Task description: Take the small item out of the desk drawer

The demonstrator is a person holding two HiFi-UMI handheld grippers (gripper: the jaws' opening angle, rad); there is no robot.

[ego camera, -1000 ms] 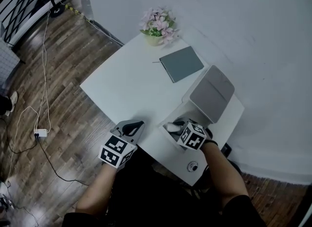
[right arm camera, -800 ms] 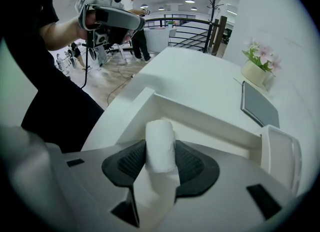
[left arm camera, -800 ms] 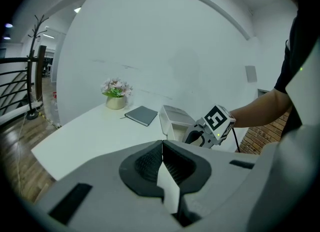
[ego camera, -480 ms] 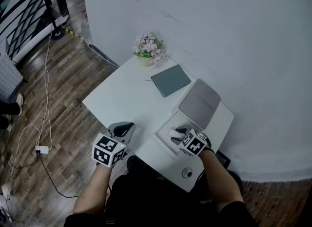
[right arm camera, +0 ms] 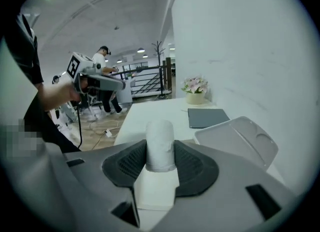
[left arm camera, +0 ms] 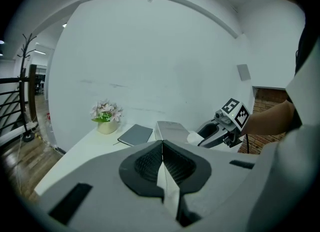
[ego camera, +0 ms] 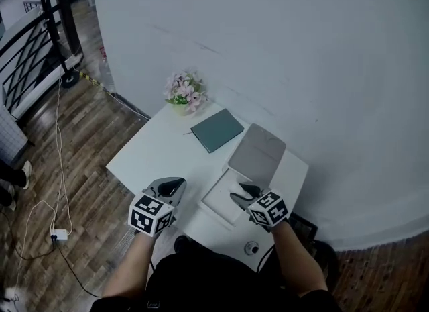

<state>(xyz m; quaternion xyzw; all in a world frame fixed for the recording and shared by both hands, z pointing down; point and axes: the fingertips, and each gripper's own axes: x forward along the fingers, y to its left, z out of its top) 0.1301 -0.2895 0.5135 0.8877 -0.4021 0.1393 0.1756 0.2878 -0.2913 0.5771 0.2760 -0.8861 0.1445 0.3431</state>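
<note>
The left gripper (ego camera: 169, 186) hangs over the near left edge of the white surface (ego camera: 154, 149), its jaws pressed flat together with nothing between them. Ahead of these jaws and off to their left stands a pot of pink flowers (left arm camera: 106, 118) against the wall. A dark closed notebook (left arm camera: 135, 134) lies just right of the pot, straight ahead of the jaws.

Further right, the right gripper (ego camera: 242, 195) is raised above the open white drawer (ego camera: 218, 203). The drawer lies below and just in front of its jaws. These jaws have just been closing and stand fairly wide, clamped on the small item (right arm camera: 160, 143), a short white roll. It stands upright between the two dark ribbed pads, touching both, and its rounded top pokes out past the jaw tips. The roll is clear of the drawer and is carried only by the jaws.

To the right of these jaws, the grey lid (right arm camera: 240, 138) tilts up from the surface beside the wall.
</note>
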